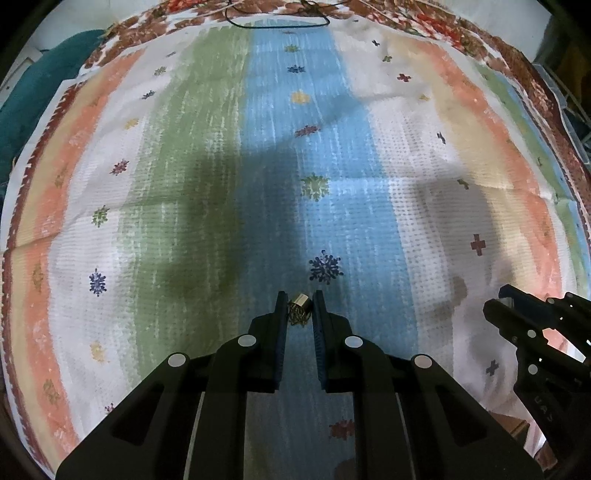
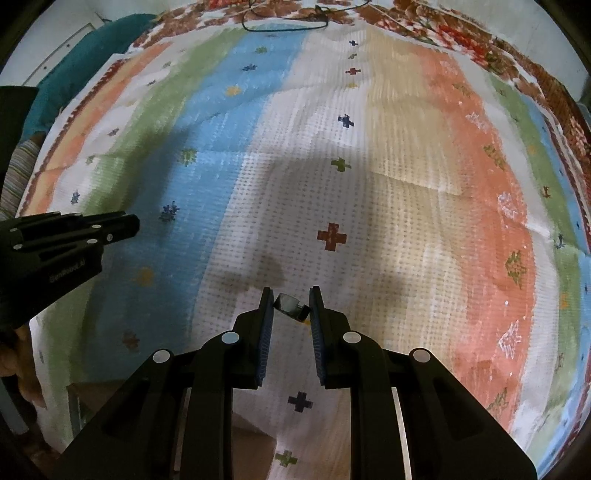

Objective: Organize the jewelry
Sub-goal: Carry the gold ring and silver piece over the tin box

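In the left wrist view my left gripper (image 1: 300,304) is shut on a small gold pendant with a thin chain (image 1: 301,308) bunched below it, held just above the striped cloth (image 1: 221,166). In the right wrist view my right gripper (image 2: 291,301) is shut on a small dark, shiny piece of jewelry (image 2: 290,306) tilted between the fingertips. The right gripper also shows at the left wrist view's right edge (image 1: 506,306). The left gripper shows at the right wrist view's left edge (image 2: 125,225).
The cloth (image 2: 406,166) has green, blue, white, tan and orange stripes with small cross and snowflake marks. A thin black cord (image 1: 277,22) lies at the far edge. A teal cushion (image 1: 33,92) lies at far left.
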The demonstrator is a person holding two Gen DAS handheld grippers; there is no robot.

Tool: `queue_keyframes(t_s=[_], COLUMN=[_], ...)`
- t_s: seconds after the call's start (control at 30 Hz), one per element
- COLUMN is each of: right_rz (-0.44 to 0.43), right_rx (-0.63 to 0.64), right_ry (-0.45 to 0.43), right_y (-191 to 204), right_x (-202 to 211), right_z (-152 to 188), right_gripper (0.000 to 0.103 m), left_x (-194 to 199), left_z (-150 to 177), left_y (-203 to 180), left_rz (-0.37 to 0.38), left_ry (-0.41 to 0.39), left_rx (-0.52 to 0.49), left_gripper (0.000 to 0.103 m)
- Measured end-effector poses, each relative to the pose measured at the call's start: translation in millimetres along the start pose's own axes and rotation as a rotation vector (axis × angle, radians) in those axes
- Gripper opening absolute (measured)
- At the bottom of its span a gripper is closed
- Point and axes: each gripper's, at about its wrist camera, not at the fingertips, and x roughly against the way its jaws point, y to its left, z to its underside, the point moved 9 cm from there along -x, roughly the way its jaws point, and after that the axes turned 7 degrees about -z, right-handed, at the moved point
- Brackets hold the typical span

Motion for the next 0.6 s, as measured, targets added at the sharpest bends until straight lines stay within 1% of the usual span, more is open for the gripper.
queue_keyframes(t_s=[0.23,0.33,0.6], right_rz=[-0.005,-0.022,-0.052], right_rx=[-0.001,-0.012,-0.011], right_ry=[-0.019,-0.028,-0.08], right_y=[4,7,20], right_x=[10,16,42], right_z=[2,3,4], right_gripper=[0.02,0.02,0.02], left_x=[12,22,51], left_z=[6,5,12], left_y=[0,1,-8], left_rz=[-0.007,-0.014,0.01], left_ry=[-0.018,-0.04,-0.087], left_rx=[0.001,0.012,0.009], left_gripper=[0.013,0.013,0.013])
